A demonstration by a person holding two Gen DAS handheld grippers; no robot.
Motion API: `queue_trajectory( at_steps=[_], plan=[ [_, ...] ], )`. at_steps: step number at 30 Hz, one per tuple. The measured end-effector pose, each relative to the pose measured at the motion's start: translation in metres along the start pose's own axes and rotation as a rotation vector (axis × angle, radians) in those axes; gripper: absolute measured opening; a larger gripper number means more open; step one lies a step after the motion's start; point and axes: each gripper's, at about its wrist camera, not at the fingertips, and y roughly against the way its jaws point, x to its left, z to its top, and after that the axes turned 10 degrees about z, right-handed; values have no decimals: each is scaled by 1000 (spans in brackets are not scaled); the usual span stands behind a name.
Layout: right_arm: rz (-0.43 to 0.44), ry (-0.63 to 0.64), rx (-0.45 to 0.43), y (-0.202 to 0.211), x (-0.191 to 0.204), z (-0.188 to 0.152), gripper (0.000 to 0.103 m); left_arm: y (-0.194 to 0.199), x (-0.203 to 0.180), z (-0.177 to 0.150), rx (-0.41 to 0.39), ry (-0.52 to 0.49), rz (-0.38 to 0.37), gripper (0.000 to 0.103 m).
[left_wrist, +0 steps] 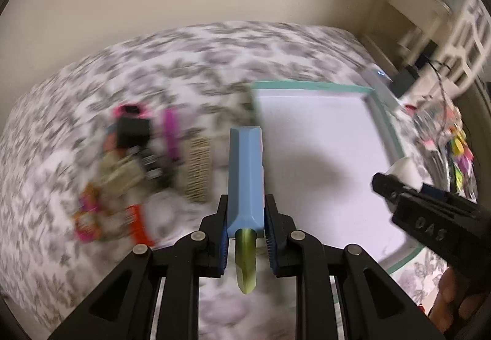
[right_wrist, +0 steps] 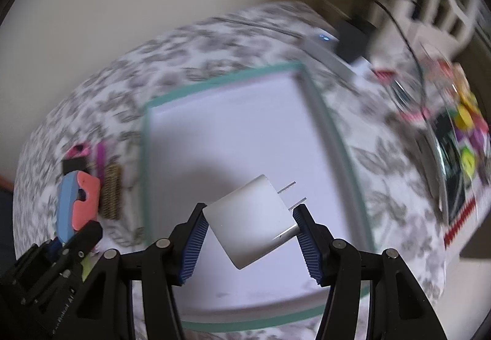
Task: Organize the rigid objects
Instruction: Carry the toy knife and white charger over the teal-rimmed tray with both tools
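Carrying is best finished low over the white tray (right_wrist: 233,137), where the white charger (right_wrist: 254,217) clamped in the right gripper (right_wrist: 250,235) and the blue tool (left_wrist: 245,177) pinched by the left gripper (left_wrist: 247,235) can be released apart.

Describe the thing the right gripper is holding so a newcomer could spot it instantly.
Start at the white tray with the teal rim on the leaf-print bedspread. Over it, the right gripper clamps a white plug adapter. It is the only plain white cube here, with two metal prongs sticking out.
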Motion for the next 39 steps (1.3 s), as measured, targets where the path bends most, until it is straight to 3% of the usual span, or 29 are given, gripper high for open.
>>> queue_trajectory(
  at_steps=[6,16,33,39],
  plan=[
    [-38,-105,49,-10,-45,2,60,-14,-65,10,15,-105,-40,22],
    [-42,-175,100,-28,-76,5,60,-45,-106,17,63,-157,-32,22],
    [-49,-175,119,-31,-76,7,62,-62,-96,4,93,-111,-35,22],
    [-58,-155,77,-18,-73,10,65,-55,-85,6,73,-82,-30,39]
  ],
)
